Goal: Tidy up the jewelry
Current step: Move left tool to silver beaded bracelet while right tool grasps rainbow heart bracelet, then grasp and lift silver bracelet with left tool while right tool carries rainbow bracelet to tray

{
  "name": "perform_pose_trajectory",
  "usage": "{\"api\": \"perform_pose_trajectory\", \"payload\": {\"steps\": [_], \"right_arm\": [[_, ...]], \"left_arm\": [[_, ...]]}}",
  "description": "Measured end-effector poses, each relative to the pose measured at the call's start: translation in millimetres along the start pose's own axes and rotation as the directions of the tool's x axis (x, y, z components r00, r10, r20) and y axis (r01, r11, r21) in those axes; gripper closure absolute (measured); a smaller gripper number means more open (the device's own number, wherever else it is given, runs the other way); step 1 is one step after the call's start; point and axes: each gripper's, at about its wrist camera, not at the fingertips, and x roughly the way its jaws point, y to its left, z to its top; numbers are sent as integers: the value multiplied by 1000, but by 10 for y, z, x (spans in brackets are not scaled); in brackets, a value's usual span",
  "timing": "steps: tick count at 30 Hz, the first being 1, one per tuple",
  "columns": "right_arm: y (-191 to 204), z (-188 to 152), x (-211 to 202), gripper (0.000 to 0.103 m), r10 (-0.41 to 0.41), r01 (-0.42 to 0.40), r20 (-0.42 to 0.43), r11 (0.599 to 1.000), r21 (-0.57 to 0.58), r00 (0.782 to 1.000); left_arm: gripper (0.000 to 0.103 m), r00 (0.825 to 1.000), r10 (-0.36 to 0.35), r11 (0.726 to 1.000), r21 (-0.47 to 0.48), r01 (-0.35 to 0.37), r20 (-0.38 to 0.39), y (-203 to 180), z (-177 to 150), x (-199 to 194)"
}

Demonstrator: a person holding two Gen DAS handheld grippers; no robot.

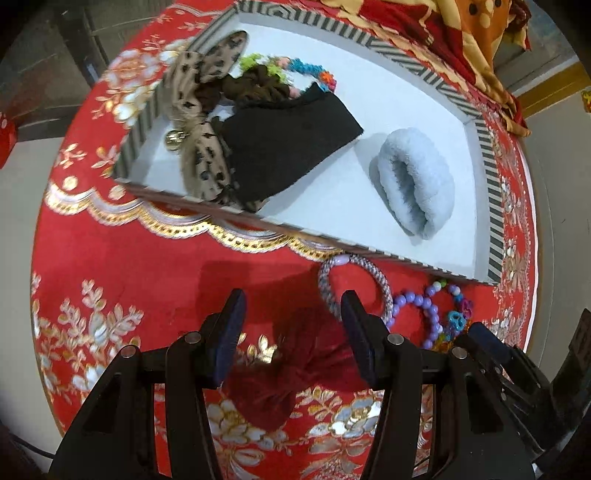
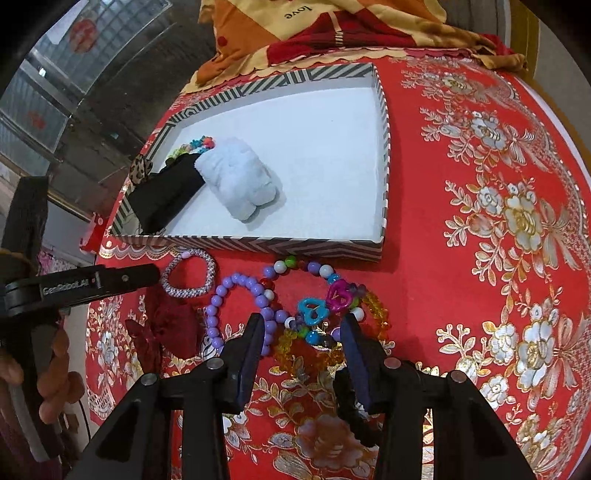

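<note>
Your left tool (image 1: 293, 306) stands spread, its dark blue pads (image 1: 229, 332) on either side of a dark red velvet scrunchie (image 1: 291, 369) that lies on the red surface with gold and silver flowers (image 1: 110, 251); the pads do not close on it. Your right tool (image 2: 301, 328) is also spread, hovering over a heap of beaded pieces and pinching nothing.

In that heap, from the right wrist view, you can count one purple bead bracelet (image 2: 221, 295), one string of mixed purple, white and green beads (image 2: 295, 264) carrying one turquoise heart charm (image 2: 313, 311) and one magenta heart charm (image 2: 338, 295), and one amber faceted bead bracelet (image 2: 376, 314). At ten o'clock from the heap lies one woven lilac-and-white cord bracelet (image 2: 190, 273), touching the front wall of the tray.

Beyond, at twelve o'clock, sits one shallow rectangular tray with black-and-white striped walls and a white floor (image 2: 325, 251). Inside it you have one pale blue fluffy scrunchie (image 1: 415, 182) near the middle, one black cloth piece (image 1: 284, 147) just beside it, one leopard-print fabric bow with a gold charm (image 1: 201, 110) against the left wall, and one multicoloured bead ring (image 1: 310, 72) behind the black cloth.

Farthest off, behind the tray, lies a folded orange, red and cream cloth (image 2: 258, 33) printed with the word "love". On the left tool's black body, seen from the right wrist view, white lettering reads roughly "GenRobot.AI" (image 2: 66, 288).
</note>
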Motion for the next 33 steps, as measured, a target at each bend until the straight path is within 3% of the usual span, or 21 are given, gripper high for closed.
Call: {"api": "perform_pose_trajectory", "payload": {"steps": [4,10,13,15,19,21,25,33], "right_arm": [[-62,44,39,61,8,-8,6,999,40,1000],[-73,78,118,61,20,-20,0,997,71,1000],[-77,100,173,68,32,-32,-1,997,76,999],[-109,95,230,77,42,-41,-10,996,85,999],[-165,92,221,89,73,-74,16,992,98,997],[-175,84,152,95,81,-83,32,992,95,996],[-129,82,-111,95,104,-109,80,992,61,991],[-143,76,-638,95,162,-171,161,984,44,974]], "left_arm": [[50,999,-4,1000,22,5,-42,-49,60,117],[51,999,36,995,93,-32,-35,-193,99,161],[69,997,80,990,116,-78,-11,-237,96,161],[84,997,71,990,121,-70,-5,-239,101,164],[94,999,41,992,123,-41,1,-226,105,154],[96,1000,21,993,116,-22,9,-216,125,118],[96,999,-40,992,121,36,29,-239,137,-55],[96,994,-76,989,129,65,77,-271,37,-454]]}}
